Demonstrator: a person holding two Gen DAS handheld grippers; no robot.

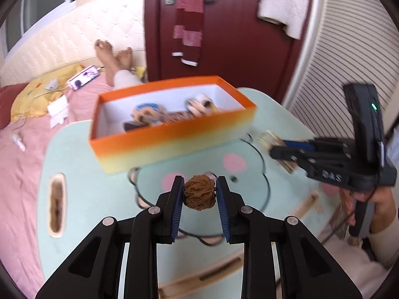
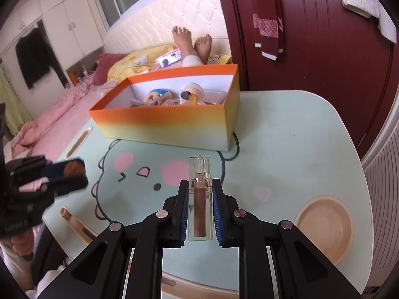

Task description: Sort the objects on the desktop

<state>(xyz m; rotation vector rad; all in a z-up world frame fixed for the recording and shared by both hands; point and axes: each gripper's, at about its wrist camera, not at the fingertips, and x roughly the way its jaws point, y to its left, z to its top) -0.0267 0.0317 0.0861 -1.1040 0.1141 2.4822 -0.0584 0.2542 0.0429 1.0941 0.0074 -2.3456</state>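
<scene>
— What is held by the left tool (image 1: 200, 191)?
— A brown, deeply wrinkled, rounded pit or nut shell (image 1: 199, 194) is clamped between the blue ribbed pads (image 1: 177, 209) of the black plastic fingers, above the pale mint desk with a printed cartoon face (image 1: 99, 199).

— And the right tool (image 2: 200, 194)?
— A clear, square-sided plastic tube of brownish gloss with a transparent cap (image 2: 200, 196) is gripped lengthwise between its pads, the cap end pointing toward the box.

— Where is the box seen?
— A rectangular cardboard box, orange at the rim fading to yellow and white, with a white lining (image 2: 164, 122), is seen standing on the far part of the desk. Small rounded figures and flat items lie inside; blur hides their detail in the left view.

— What else is on the desk surface?
— A round, shallow, wood-toned recess (image 2: 324, 226) is set into the right side, and an oval slot (image 1: 56, 206) is cut at the left edge. A pink bed (image 1: 17, 174) is seen just beyond the desk.
</scene>
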